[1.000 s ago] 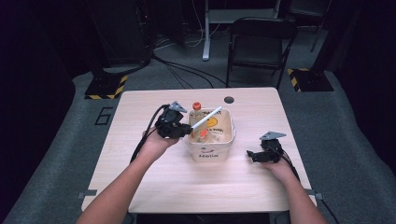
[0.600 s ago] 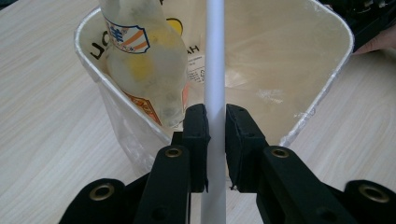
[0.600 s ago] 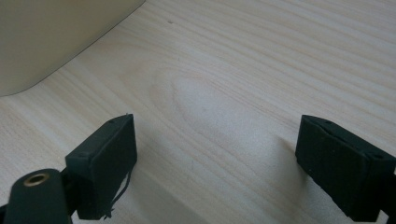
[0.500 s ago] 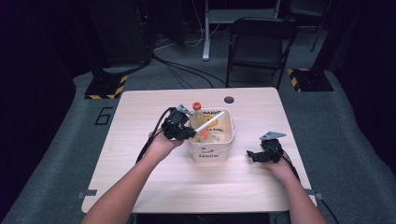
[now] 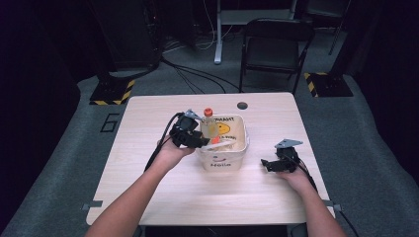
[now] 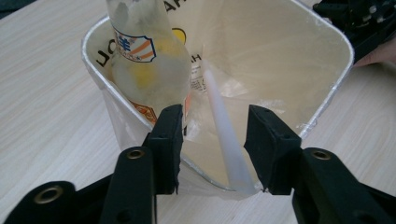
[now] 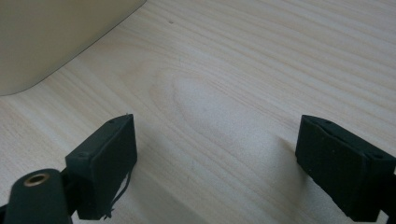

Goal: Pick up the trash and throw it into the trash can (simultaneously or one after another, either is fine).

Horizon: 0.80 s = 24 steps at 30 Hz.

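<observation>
On the pale wooden tabletop, the left gripper sits at the left rim of the cream square plastic bin printed with a yellow smiley face. Its fingers have just been opening and now stand partly apart, pressing on nothing; between them, untouched, lies the white tapered plastic stick, slanting down inside the bin against the near wall. Just left of the stick, a clear glass bottle with a red cap and orange-and-blue label leans in the bin's corner. Well to the right, the right gripper rests on the tabletop apart from the bin, its fingers spread wide and empty over bare wood.
</observation>
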Each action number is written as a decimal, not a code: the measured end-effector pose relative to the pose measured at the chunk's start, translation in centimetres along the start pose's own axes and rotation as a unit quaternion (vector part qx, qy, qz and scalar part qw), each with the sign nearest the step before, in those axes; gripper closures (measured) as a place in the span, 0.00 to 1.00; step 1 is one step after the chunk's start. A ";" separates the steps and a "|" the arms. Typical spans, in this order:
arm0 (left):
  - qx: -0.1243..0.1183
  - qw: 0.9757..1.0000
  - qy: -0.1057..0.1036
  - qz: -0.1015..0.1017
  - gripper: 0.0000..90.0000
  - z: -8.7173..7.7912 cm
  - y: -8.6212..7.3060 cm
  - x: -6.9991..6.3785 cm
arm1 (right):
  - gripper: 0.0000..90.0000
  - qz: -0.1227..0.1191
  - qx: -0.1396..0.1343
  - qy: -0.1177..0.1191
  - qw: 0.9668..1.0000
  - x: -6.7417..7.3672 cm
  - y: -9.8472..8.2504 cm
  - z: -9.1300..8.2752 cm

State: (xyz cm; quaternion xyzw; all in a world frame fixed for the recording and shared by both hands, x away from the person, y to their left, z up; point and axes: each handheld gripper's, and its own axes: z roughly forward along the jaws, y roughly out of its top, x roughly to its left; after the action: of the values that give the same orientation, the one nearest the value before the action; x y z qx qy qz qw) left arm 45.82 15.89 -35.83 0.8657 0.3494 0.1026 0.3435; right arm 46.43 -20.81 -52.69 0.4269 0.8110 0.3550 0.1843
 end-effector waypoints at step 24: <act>-0.026 0.998 0.060 -0.016 0.51 -3.4 -6.9 4.9 | 0.13 0.000 0.000 -0.001 1.000 0.0 0.0 0.0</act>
State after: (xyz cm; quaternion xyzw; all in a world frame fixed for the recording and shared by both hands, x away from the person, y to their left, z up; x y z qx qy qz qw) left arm 44.32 24.57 -38.19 0.8429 0.3802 0.1585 0.3461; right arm 46.43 -20.80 -52.69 0.4270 0.8109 0.3548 0.1849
